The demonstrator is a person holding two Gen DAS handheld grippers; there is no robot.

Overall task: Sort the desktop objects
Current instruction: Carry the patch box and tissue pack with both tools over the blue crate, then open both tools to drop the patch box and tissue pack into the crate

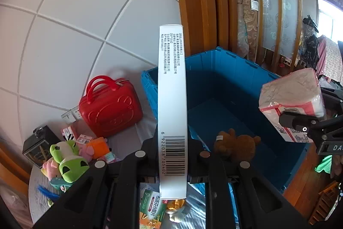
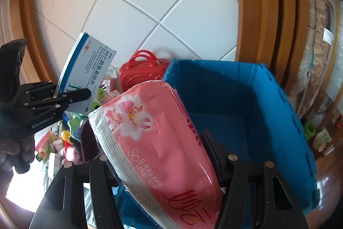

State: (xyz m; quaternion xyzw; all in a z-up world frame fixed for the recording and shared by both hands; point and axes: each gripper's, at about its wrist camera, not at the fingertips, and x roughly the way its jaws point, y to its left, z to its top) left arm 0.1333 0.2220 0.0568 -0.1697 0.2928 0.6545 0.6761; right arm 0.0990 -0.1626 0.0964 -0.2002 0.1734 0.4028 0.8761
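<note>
Now med box (image 1: pixel 172 113) between left tool (image 1: pixel 173 156) pads.

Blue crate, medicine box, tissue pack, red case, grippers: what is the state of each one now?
Blue crate: open, brown plush toy inside.
Medicine box: held upright, lifted.
Tissue pack: held, tilted, over crate.
Red case: zipped shut.
Left gripper: shut on box.
Right gripper: gripping pack.

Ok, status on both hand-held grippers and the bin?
Left hand-held gripper shut on medicine box. Right hand-held gripper shut on tissue pack. Blue bin ahead, holds brown plush. Nothing blocking.
</note>
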